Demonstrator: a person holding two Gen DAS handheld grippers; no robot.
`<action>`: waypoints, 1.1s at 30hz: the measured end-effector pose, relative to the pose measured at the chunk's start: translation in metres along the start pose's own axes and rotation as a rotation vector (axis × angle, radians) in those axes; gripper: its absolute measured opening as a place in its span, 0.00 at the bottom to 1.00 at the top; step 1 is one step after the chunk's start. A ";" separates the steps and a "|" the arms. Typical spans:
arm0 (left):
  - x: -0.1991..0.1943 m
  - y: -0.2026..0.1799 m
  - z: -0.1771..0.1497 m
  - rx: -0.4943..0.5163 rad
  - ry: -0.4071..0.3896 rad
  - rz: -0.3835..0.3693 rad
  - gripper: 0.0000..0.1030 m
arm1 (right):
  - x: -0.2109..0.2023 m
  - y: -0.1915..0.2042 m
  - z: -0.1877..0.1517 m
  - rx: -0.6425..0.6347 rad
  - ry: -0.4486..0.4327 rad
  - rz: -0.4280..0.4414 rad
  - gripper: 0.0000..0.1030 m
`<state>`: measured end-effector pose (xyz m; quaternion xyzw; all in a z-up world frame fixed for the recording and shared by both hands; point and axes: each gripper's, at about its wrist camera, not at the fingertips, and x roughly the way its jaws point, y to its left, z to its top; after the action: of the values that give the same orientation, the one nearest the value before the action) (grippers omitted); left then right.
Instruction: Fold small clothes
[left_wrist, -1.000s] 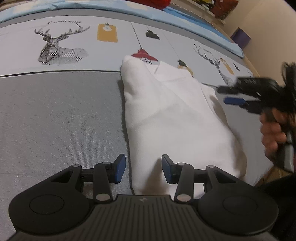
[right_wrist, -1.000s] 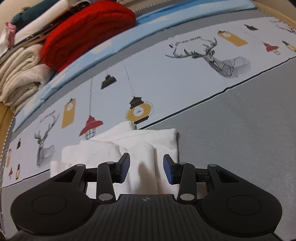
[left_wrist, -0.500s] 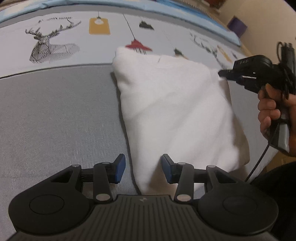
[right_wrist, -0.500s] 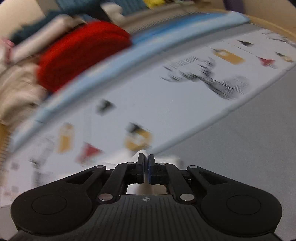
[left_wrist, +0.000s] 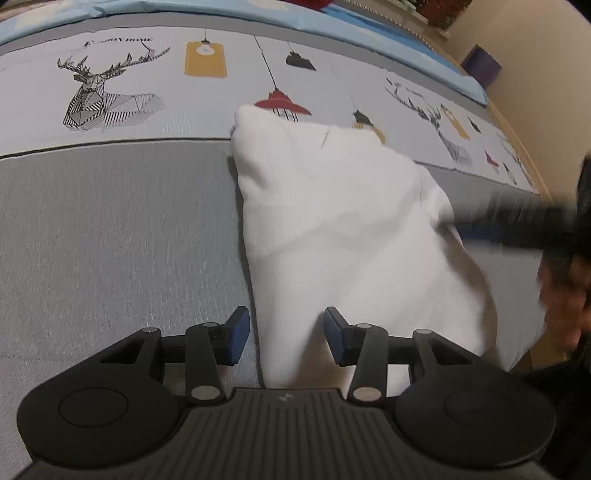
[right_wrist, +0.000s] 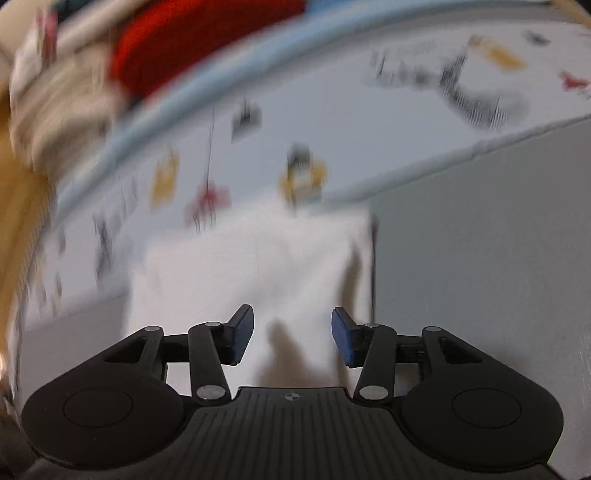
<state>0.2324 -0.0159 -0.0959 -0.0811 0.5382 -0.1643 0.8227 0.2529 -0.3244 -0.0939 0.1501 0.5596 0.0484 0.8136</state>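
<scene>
A white folded garment (left_wrist: 340, 229) lies on the grey part of the bed cover (left_wrist: 110, 240), its far edge reaching the printed band. My left gripper (left_wrist: 282, 338) is open and empty, its fingers straddling the garment's near left edge. The right gripper shows blurred in the left wrist view (left_wrist: 517, 229) at the garment's right edge. In the right wrist view, heavily motion-blurred, my right gripper (right_wrist: 291, 334) is open and empty above the near end of the white garment (right_wrist: 251, 266).
The bed cover has a light band printed with deer and lamps (left_wrist: 110, 99). A red folded knit (right_wrist: 192, 44) and beige clothes (right_wrist: 55, 107) are stacked at the far side. A wooden bed edge (left_wrist: 517, 129) runs along the right.
My right gripper was shut on the garment's corner half a second ago; it is open now and has let the cloth down. The garment lies flatter. The left gripper stayed open in place.
</scene>
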 end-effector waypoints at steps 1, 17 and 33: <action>0.000 0.000 0.002 -0.007 -0.006 0.000 0.48 | 0.006 -0.003 -0.005 -0.019 0.036 -0.037 0.53; 0.019 0.045 0.062 -0.106 -0.009 -0.119 0.56 | 0.006 -0.020 -0.008 0.073 0.037 0.042 0.53; 0.073 0.033 0.078 -0.159 0.025 -0.133 0.37 | 0.020 0.003 0.000 0.096 -0.012 0.028 0.35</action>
<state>0.3362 -0.0144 -0.1372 -0.1797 0.5532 -0.1763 0.7941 0.2608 -0.3170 -0.1113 0.1972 0.5541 0.0320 0.8081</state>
